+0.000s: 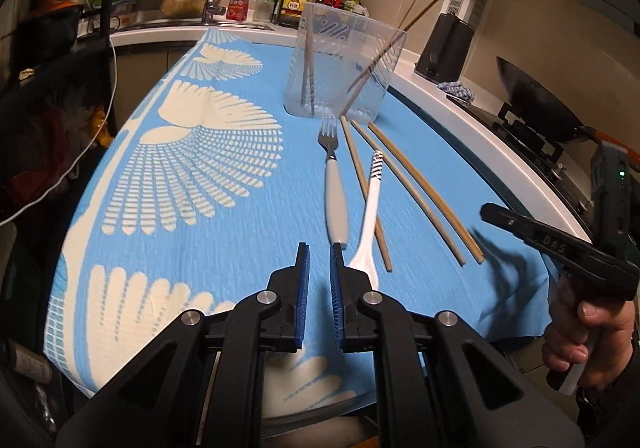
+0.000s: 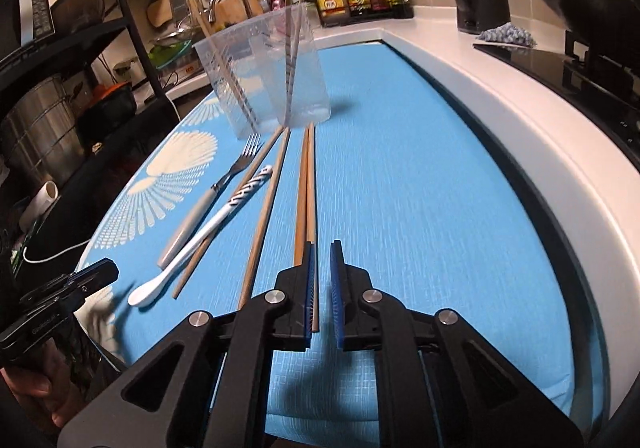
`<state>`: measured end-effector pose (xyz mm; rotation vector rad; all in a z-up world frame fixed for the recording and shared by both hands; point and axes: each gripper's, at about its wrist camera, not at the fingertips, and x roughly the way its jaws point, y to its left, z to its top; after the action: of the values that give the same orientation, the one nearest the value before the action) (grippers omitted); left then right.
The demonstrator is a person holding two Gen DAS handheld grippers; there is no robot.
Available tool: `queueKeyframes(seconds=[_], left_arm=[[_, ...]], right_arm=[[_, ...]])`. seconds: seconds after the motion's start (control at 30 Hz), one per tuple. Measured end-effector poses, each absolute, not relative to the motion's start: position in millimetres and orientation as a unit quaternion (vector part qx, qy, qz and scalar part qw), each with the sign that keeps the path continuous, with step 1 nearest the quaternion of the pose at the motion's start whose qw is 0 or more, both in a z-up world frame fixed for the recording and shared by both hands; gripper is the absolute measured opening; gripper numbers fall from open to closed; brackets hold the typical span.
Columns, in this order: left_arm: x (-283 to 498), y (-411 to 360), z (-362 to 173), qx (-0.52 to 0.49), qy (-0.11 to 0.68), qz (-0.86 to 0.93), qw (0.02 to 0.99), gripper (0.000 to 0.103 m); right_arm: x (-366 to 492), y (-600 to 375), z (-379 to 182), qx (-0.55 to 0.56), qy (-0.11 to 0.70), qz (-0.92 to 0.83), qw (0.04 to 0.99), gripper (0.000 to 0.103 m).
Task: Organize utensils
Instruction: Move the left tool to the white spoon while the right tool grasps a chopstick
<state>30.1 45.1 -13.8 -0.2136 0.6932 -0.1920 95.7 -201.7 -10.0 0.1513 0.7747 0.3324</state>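
1. The left gripper (image 1: 319,262) has its blue pads nearly together, only a narrow slot between them, and nothing is in that slot. It hangs over the blue cloth (image 1: 224,248) just short of the butt of the fork (image 1: 335,191), with the bowl of the white spoon (image 1: 366,232) right beside its right-hand pad.
2. The right gripper (image 2: 322,262) is likewise almost closed and empty. One chopstick of the right-hand pair (image 2: 307,191) runs under its left-hand finger; whether the finger touches the stick I cannot tell.
3. Outward from there, four loose chopsticks, the fork and the spoon lie side by side on the cloth. The spoon rests across the left chopstick (image 2: 224,224), and another single chopstick (image 2: 267,207) lies between it and the pair.
4. Beyond them stands the clear plastic container (image 1: 344,67), with several chopsticks already leaning inside it.
5. Risks, as I judge them: with jaws this narrow, either gripper coming down would push a utensil along the cloth rather than straddle it. Lifting the spoon could drag the chopstick beneath it. The container looks light, so a long stick dropped in against the rim might tip it.
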Motion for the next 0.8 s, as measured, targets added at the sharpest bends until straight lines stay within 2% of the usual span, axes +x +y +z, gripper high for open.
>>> queueKeyframes(seconds=[0.47, 0.53, 0.7, 0.8], left_arm=[[39.0, 35.1, -18.4, -0.095, 0.346, -0.095, 0.928, 0.011], [44.8, 35.8, -18.2, -0.099, 0.348, -0.096, 0.927, 0.011], [47.4, 34.9, -20.6, -0.112, 0.351, -0.113, 0.923, 0.011], [41.9, 29.0, -27.7, -0.104, 0.356, -0.121, 0.921, 0.017]], right_arm=[[96.6, -183.8, -26.9, 0.023, 0.397, 0.165, 0.902, 0.01], [95.1, -185.5, -26.3, 0.02, 0.398, 0.163, 0.903, 0.005], [87.8, -190.8, -25.5, 0.02, 0.397, 0.15, 0.905, 0.005], [83.1, -194.2, -25.7, 0.019, 0.396, 0.15, 0.906, 0.005]])
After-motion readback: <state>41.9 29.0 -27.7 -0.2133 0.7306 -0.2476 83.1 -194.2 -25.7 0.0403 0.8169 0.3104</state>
